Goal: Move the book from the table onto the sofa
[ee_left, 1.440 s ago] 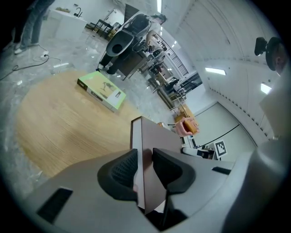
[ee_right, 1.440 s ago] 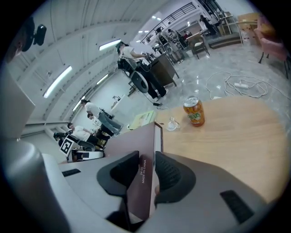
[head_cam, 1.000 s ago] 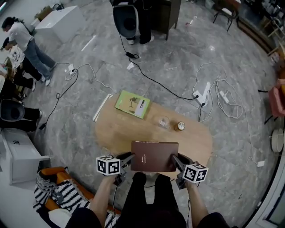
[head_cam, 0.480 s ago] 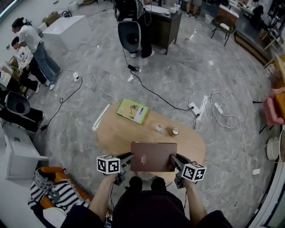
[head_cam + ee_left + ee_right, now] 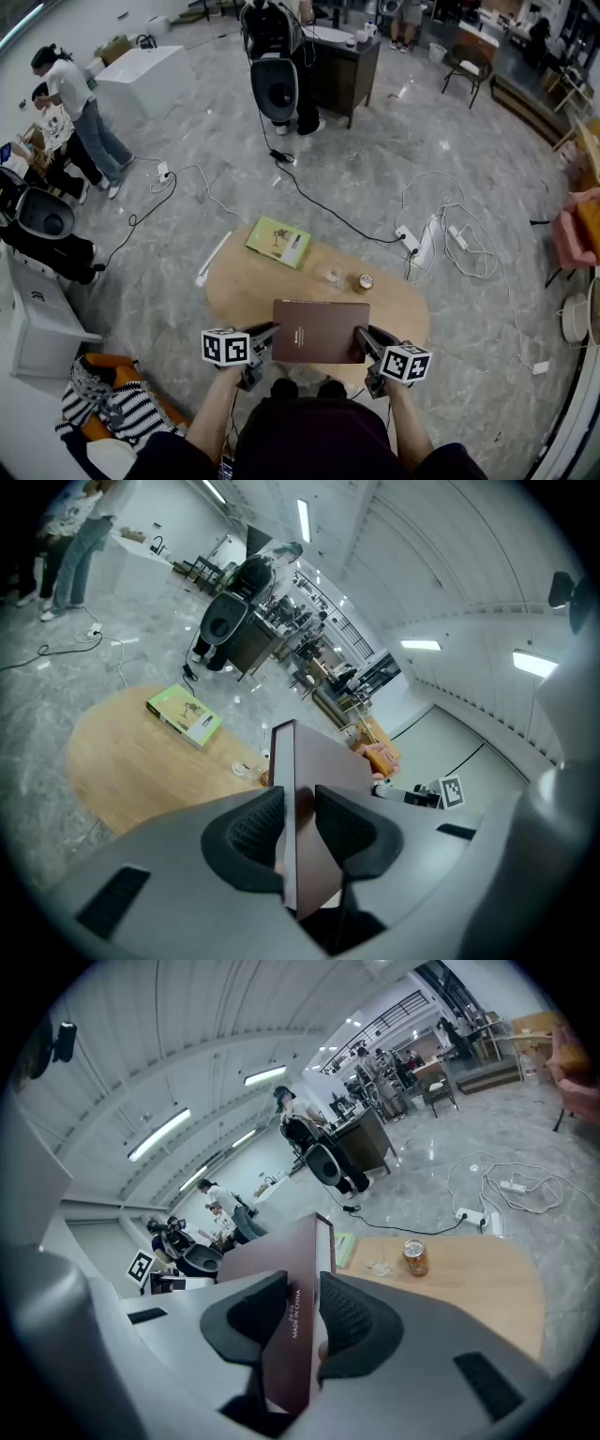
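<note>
Book [image 5: 321,330] tight between both jaws

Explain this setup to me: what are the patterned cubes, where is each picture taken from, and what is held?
No robot: a person holds a left gripper and a right gripper; the cubes are part of them. One picture is from a head camera looking down; the other two from a camera on each gripper. Both pairs of jaws clamp opposite edges of a brown book. On the wooden table lie a green book, a glass and a can.
</note>
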The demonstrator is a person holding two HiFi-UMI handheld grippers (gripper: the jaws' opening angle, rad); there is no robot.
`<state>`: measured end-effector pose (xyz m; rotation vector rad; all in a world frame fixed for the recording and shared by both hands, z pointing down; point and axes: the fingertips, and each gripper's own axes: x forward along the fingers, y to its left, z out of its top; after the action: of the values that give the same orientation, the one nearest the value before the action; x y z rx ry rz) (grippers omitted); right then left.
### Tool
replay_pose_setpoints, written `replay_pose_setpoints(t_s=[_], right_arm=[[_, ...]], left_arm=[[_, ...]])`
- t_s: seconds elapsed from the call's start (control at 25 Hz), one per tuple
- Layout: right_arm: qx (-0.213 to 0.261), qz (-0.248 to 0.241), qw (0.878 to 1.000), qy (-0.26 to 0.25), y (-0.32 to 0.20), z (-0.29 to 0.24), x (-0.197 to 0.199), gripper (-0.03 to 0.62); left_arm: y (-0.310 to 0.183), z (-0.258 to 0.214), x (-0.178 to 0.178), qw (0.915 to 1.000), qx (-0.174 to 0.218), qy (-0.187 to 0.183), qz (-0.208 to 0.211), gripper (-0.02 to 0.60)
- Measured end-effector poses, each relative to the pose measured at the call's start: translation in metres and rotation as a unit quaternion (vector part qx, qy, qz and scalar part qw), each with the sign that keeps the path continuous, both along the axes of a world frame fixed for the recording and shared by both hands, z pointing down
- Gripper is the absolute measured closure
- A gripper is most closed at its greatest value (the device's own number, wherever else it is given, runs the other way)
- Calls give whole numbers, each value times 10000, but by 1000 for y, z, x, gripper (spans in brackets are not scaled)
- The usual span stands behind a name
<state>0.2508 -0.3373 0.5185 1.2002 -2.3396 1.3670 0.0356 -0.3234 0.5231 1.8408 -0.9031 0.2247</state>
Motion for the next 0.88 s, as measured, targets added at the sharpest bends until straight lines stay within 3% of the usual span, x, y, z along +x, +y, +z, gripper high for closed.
replay_pose_setpoints(t_s=[0.24,0.48,0.68,0.88], right_arm=[[89,-220,9997,-42,1,-9,10,471],[194,-828,9963,-91,-3,-9,-1,473],[221,-1579,9871,-113,-1,1,-24,473],[273,-2333,9718,-195,11,-4,-58,473]], left_arm=[[11,-7,10,9997,22,21,-236,469],[35,-6,3,9960,95,67,-886,469],[69,4,-10,9862,138,124,-1643,469],[118,0,-24,9692,128,155,-2455,469]])
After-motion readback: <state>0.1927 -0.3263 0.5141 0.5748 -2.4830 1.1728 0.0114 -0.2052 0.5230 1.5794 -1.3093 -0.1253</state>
